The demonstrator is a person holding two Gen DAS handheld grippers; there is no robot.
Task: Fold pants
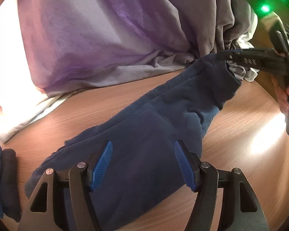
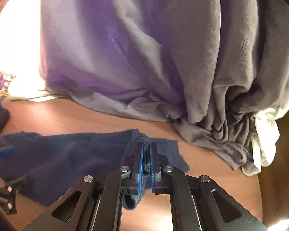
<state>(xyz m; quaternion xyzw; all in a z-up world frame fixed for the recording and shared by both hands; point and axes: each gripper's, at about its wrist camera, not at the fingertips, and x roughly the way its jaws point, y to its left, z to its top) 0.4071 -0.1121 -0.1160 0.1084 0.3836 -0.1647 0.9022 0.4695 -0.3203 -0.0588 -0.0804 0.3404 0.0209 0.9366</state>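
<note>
Left wrist view: the pants (image 1: 144, 134), dark blue, lie stretched on the wooden table (image 1: 86, 104), long axis running from the lower left near this camera up to the upper right.
Far end of pants: the ribbed end at upper right is lifted off the table and pinched by the right gripper (image 1: 231, 56); a hand (image 1: 287, 94) holds that tool at the right edge.
Near end of pants: it spreads wide under the left gripper (image 1: 142, 163), whose blue pads (image 1: 102, 165) stand spread apart over the cloth, nothing pressed between them.
Right wrist view: the right gripper (image 2: 146, 161) has its two fingers pressed together on a ribbed blue hem of the pants (image 2: 57, 154); the rest of the cloth trails away to the left across the table (image 2: 86, 115).
Edges: the pants' far long edge runs close to a grey-purple curtain (image 2: 125, 48) that bunches onto the table behind; I cannot tell if they touch.
Open room: bare wood shows left of the pants and at the lower right.
Count: one pair of pants, two grippers, one curtain, and two folded dark cloths (image 1: 2, 177) side by side at the left edge.
</note>
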